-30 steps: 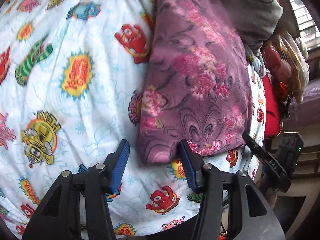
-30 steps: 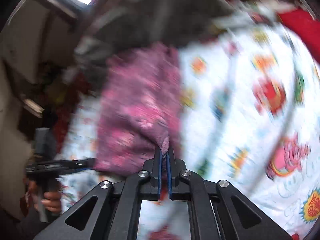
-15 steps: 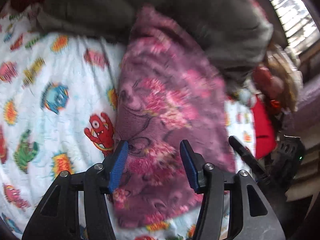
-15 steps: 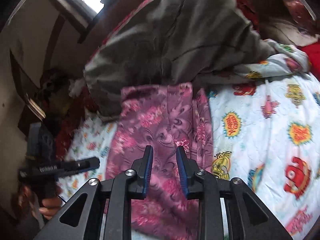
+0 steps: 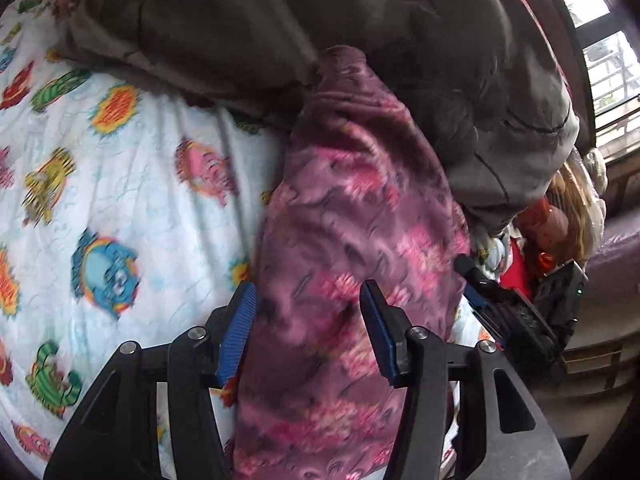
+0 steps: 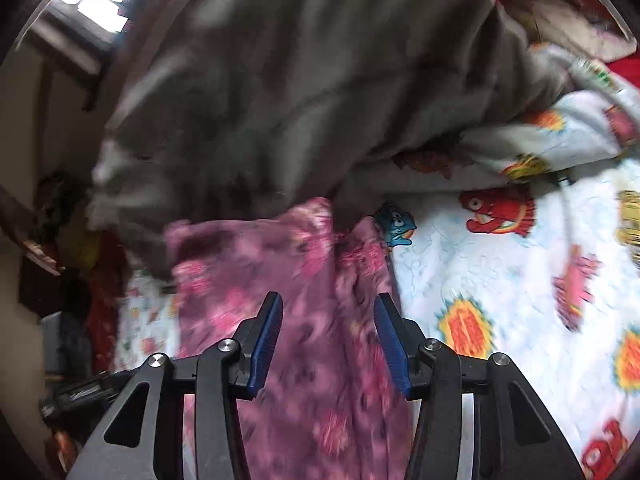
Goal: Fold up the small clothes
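Observation:
A purple fleece garment with pink flowers (image 5: 352,240) lies folded lengthwise on a cartoon-print bedsheet (image 5: 120,208). Its far end touches a grey blanket. My left gripper (image 5: 308,332) is open, its blue pads over the garment's near left part, holding nothing. My right gripper (image 6: 328,336) is open over the same garment (image 6: 304,304), also empty. The right gripper (image 5: 508,312) shows at the right edge of the left wrist view.
A grey blanket (image 5: 360,48) is heaped at the far side of the bed; it also shows in the right wrist view (image 6: 280,80). A doll and red cloth (image 5: 560,216) lie by the bed's right edge. The sheet (image 6: 520,280) spreads to the right of the garment.
My right gripper let go of the garment's edge and opened wide. Both grippers moved forward along the garment toward the grey blanket.

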Demonstrator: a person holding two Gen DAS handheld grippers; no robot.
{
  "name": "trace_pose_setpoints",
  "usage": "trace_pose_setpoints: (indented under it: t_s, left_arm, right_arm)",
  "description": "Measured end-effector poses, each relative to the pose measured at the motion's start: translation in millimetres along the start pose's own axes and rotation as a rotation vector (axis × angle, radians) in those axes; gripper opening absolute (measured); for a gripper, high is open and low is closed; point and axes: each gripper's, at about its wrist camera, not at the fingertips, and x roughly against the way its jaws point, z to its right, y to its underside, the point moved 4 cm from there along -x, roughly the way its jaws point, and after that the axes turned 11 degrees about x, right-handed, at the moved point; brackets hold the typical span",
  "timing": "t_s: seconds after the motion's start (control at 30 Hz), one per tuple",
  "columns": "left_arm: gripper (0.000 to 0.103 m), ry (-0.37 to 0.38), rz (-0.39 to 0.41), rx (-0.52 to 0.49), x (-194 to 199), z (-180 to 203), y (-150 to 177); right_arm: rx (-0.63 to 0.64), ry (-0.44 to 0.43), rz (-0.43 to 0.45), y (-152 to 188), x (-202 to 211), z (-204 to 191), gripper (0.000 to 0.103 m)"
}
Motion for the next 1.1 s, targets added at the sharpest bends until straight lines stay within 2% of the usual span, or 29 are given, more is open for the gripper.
trace_pose_setpoints:
  t_s: [0.03,0.1,0.13,0.2,0.23,0.27,0.4,0.47,0.53,0.57,0.63,0.67,0.7,0.73,0.8,0.87,0.9,0.97,1.0,1.03,1.1]
  left_arm:
    - [0.052,0.000,0.015,-0.017,0.4,2.9,-1.4]
    - [0.053,-0.013,0.048,-0.055,1.3,3.8,-0.5]
    - [0.054,-0.043,0.051,-0.064,-7.4,2.1,-0.1]
    - [0.059,-0.078,0.006,-0.041,-32.3,0.5,-0.9]
    - [0.060,-0.061,0.001,-0.004,-37.0,-4.8,-1.1]
    - [0.060,-0.046,0.003,0.009,-33.6,-6.3,-1.4]
    - [0.058,-0.007,0.017,0.009,-4.5,-13.0,7.3]
    - [0.058,-0.007,0.049,-0.014,7.0,-14.8,19.7]
    - [0.058,-0.045,0.068,-0.035,5.4,-17.2,31.0]
    - [0.059,-0.090,0.068,-0.048,-1.2,-18.9,38.7]
    - [0.061,-0.131,0.082,-0.075,-7.6,-18.9,47.0]
    - [0.061,-0.144,0.087,-0.077,-3.0,-17.6,50.7]
    - [0.060,-0.146,0.091,-0.077,2.5,-14.8,54.2]
    - [0.060,-0.141,0.103,-0.085,10.5,-11.9,58.7]
    - [0.060,-0.158,0.147,-0.102,23.1,-10.6,70.8]
    - [0.060,-0.209,0.161,-0.137,23.5,-13.9,81.3]
    - [0.061,-0.238,0.157,-0.160,20.4,-18.1,84.9]
    - [0.061,-0.270,0.160,-0.182,12.6,-16.5,91.0]
    - [0.061,-0.272,0.158,-0.180,8.1,-12.5,99.1]
    - [0.061,-0.276,0.157,-0.180,9.6,-12.2,101.5]
    - [0.061,-0.285,0.159,-0.193,11.2,-12.1,104.1]
  right_arm:
    - [0.051,-0.011,0.028,-5.8,2.6,-6.7,0.009]
    - [0.132,0.018,0.118,-10.7,16.0,-15.6,0.008]
    - [0.130,0.027,0.135,-9.9,16.7,-13.4,0.008]
    - [0.113,0.079,0.067,-1.5,-1.9,0.4,0.008]
    - [0.119,0.106,-0.001,5.8,-17.3,8.4,0.008]
    - [0.124,0.106,-0.011,9.3,-20.8,10.9,0.008]
    - [0.187,0.139,0.074,6.5,15.5,-8.0,0.017]
    - [0.248,0.069,0.132,15.5,39.3,-22.9,0.018]
    - [0.273,0.038,0.146,25.4,45.4,-29.9,0.025]
    - [0.289,0.056,0.131,34.4,42.1,-28.6,0.031]
    - [0.336,0.183,-0.036,57.8,11.0,-14.8,0.031]
    - [0.351,0.194,-0.065,64.6,7.8,-10.9,0.032]
    - [0.360,0.195,-0.012,65.4,18.5,-13.4,0.031]
    - [0.356,0.196,0.005,64.9,29.4,-17.0,0.031]
    - [0.350,0.146,0.056,67.1,48.4,-22.9,0.033]
    - [0.356,0.115,0.101,75.3,62.2,-25.4,0.034]
    - [0.360,0.121,0.091,81.0,63.2,-21.5,0.034]
    - [0.376,0.173,-0.027,94.0,35.2,-19.1,0.033]
    - [0.392,0.196,-0.051,102.7,28.8,-15.3,0.033]
    - [0.394,0.197,-0.019,103.1,34.6,-17.6,0.034]
    - [0.362,0.191,-0.020,103.1,44.7,-21.5,0.037]
